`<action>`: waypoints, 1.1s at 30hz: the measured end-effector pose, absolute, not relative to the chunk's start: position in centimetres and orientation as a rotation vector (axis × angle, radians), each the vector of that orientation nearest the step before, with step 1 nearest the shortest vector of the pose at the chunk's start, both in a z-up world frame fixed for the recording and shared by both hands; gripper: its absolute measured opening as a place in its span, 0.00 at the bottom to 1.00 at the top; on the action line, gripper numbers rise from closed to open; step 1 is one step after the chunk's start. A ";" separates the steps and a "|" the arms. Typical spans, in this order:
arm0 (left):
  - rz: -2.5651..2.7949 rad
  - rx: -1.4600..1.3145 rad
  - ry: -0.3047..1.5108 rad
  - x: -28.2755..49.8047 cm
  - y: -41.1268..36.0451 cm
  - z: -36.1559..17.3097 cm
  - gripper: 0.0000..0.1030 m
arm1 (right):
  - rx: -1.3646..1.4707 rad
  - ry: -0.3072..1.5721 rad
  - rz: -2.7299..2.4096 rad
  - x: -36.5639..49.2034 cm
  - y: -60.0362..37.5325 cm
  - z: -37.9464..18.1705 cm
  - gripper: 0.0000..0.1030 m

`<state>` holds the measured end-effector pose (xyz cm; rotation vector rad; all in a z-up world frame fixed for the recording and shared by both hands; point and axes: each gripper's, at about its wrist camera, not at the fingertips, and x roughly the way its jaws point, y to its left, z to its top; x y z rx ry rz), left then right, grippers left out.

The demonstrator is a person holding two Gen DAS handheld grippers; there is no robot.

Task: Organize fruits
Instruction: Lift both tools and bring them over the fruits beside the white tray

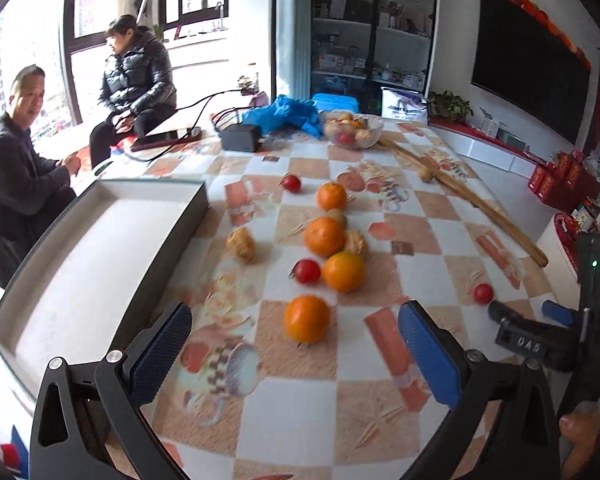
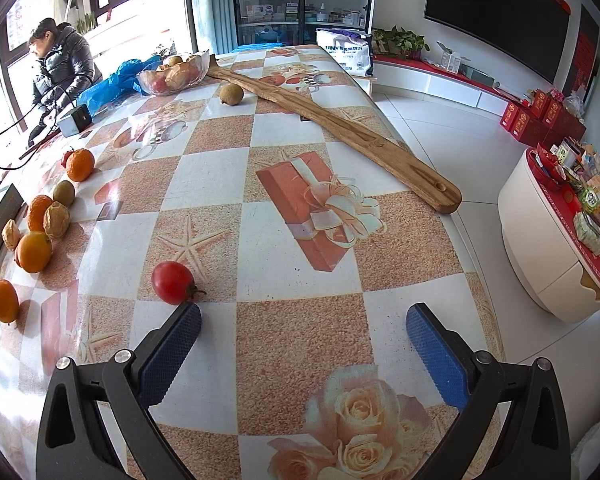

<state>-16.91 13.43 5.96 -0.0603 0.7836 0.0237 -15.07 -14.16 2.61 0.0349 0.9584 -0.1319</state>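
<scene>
Several oranges, small red tomatoes, kiwis and wrinkled tan fruits lie loose on the checked tablecloth. My left gripper (image 1: 294,336) is open and empty, with the nearest orange (image 1: 307,319) just beyond its tips. A shallow grey tray (image 1: 100,264) lies to its left. My right gripper (image 2: 303,326) is open and empty; a red tomato (image 2: 173,282) sits just past its left fingertip (image 2: 186,320). The right gripper also shows at the right edge of the left wrist view (image 1: 528,312). A glass bowl (image 1: 354,128) of fruit stands at the far end.
A long wooden paddle (image 2: 340,128) lies diagonally on the table's right side, with a kiwi (image 2: 232,93) beside it. A black box (image 1: 242,137), cables and a blue bag (image 1: 288,114) sit at the far end. Two people sit left. The table edge drops off on the right.
</scene>
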 end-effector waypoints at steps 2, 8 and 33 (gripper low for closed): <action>0.036 -0.092 0.832 -17.6 14.6 4.1 1.00 | 0.035 0.958 -0.132 -15.1 -14.2 2.6 1.00; 0.133 -0.035 0.933 -17.7 15.3 0.0 1.00 | 0.035 0.959 -0.132 -15.1 -14.2 2.6 1.00; 0.145 -0.065 0.947 -17.6 15.6 -0.1 1.00 | 0.035 0.958 -0.132 -15.1 -14.2 2.6 1.00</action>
